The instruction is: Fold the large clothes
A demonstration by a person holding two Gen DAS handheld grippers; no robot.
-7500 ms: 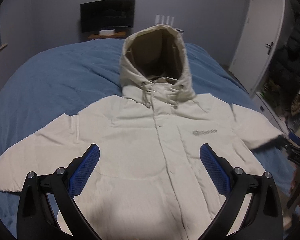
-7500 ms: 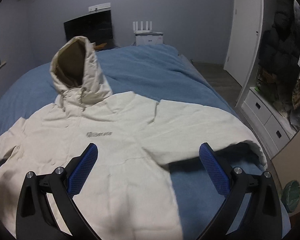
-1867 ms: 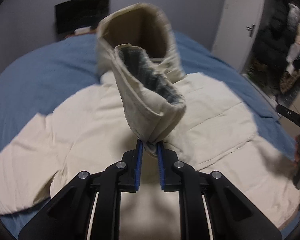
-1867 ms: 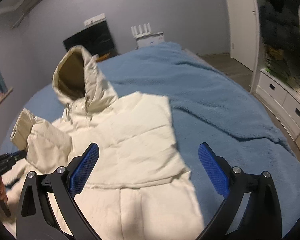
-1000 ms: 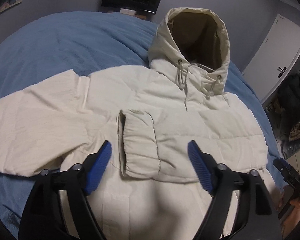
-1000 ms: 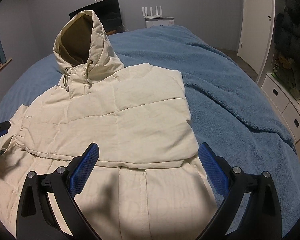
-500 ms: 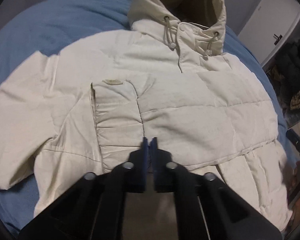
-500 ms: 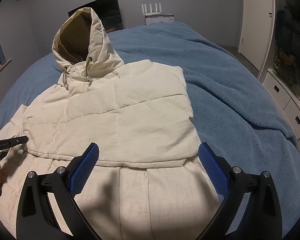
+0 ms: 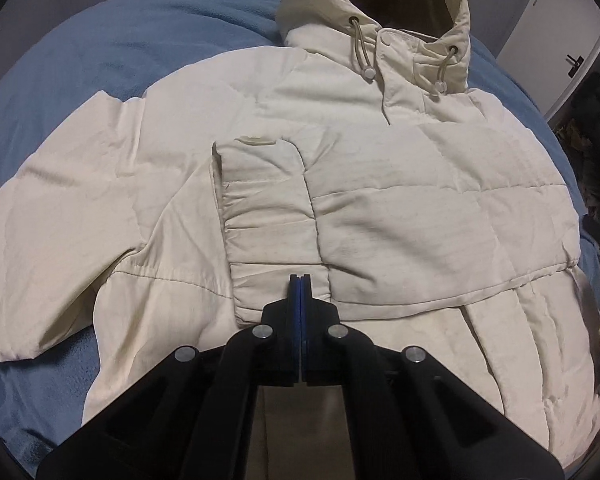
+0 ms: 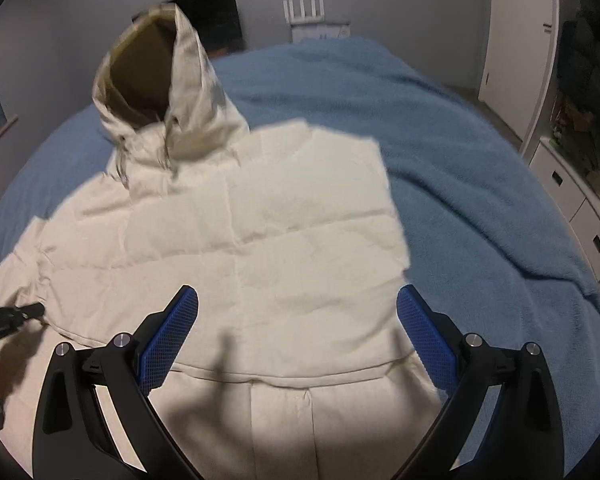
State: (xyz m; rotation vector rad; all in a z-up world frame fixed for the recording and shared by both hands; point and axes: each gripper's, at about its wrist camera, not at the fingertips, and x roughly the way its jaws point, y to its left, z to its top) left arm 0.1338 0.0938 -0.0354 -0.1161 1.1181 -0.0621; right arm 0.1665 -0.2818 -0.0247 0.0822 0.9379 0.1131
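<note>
Blue bed (image 10: 480,168) lies bare beside jacket (image 9: 420,216); left fingers (image 9: 295,292) closed empty, right fingers (image 10: 420,332) wide.

- Jacket (image 9: 380,208) lies flat on the bed (image 9: 100,40), hood (image 9: 380,0) at the far end.
- One sleeve (image 9: 268,216) lies folded across the chest; the other sleeve (image 9: 60,200) spreads out left.
- Left tongs (image 9: 300,280) over the folded cuff; right tongs (image 10: 296,344) above the hem.

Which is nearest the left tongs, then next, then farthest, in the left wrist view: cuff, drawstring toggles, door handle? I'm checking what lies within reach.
1. Cuff of the folded sleeve, just ahead of the shut left tongs.
2. Drawstring toggles, farther up at the hood's collar.
3. Door handle, far right, beyond the bed.
</note>
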